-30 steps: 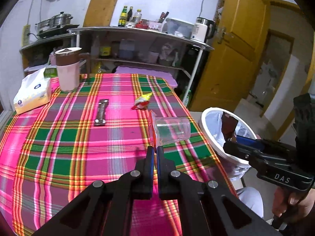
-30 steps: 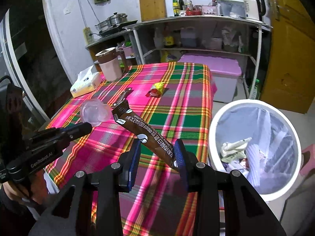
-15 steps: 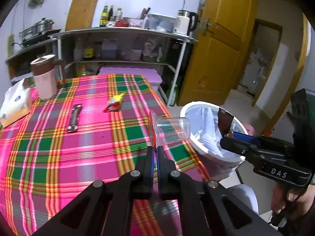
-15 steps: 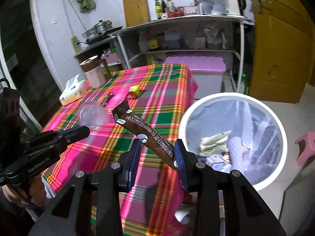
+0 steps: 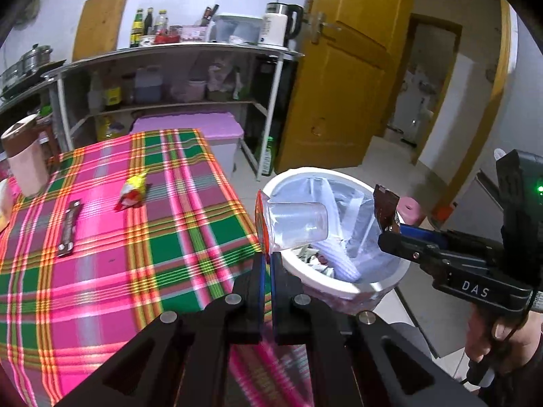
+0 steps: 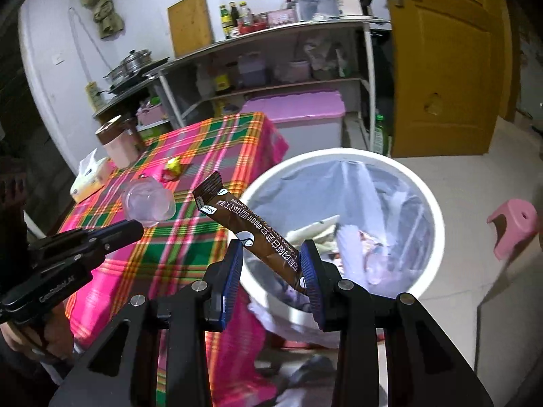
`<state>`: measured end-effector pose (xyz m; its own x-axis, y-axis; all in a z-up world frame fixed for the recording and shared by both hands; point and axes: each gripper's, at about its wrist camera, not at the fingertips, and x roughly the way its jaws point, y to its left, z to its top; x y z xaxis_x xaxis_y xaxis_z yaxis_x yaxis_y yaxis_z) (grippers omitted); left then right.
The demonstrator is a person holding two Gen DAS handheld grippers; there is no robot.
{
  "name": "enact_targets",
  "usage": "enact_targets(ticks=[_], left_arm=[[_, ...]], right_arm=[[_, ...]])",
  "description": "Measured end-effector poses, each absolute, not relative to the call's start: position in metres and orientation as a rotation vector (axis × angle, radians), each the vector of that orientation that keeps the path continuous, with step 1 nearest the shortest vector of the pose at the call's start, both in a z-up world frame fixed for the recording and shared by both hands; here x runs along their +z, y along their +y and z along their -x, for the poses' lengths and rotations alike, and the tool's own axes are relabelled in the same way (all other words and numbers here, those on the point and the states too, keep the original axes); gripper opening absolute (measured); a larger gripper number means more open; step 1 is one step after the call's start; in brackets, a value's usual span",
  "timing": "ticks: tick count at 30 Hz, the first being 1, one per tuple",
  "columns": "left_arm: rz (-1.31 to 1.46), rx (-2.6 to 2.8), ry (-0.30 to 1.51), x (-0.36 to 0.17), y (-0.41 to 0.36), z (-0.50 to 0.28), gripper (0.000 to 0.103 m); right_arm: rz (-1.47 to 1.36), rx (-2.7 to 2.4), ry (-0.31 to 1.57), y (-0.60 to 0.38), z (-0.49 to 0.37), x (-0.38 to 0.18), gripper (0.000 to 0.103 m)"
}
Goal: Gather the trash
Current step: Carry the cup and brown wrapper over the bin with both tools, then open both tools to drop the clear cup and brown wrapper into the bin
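Two handheld grippers w/ trash, both by a white trash bin (image 5: 342,283) lined w/ a pale plastic bag; the bin stands on the floor just beside a table w/ a pink-green plaid cloth (image 5: 101,271).

Left gripper (image 5: 267,261): fingers pressed nearly together, pinching the red-edged rim of a clear plastic cup (image 5: 295,225). The cup lies sideways in the air, base pointing over the bin's near rim.

Right gripper (image 6: 271,264): blue-padded fingers partly apart, w/ a brown coffee stick sachet (image 6: 253,234) wedged between them. The sachet slants up to the left, lower end against the right pad, over the bin's edge. Crumpled paper and wrappers are inside the bin.

On the cloth: a yellow-red snack wrapper (image 5: 133,191) and a 2nd dark sachet (image 5: 69,229), well apart from the grippers. A pink mug w/ a brown lid (image 5: 23,156) stands at the far left; a tissue pack (image 6: 90,179) is near it. A pink stool (image 6: 516,227) sits on the floor past the bin.
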<state>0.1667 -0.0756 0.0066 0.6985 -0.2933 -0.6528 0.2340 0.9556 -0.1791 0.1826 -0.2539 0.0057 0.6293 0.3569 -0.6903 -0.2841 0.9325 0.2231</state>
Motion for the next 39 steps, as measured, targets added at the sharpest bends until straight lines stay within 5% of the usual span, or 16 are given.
enact_targets(ticks=[33,39], left_arm=[[0.006,-0.427,0.847,-0.031,-0.149,-0.236,0.003],[0.019,-0.427,0.853,-0.032,-0.149,-0.236,0.007]], right_arm=[[-0.149,0.241,0.939,-0.302,-0.221,-0.038,0.038],[-0.153,0.240,0.930,-0.304,-0.220,-0.037,0.046]])
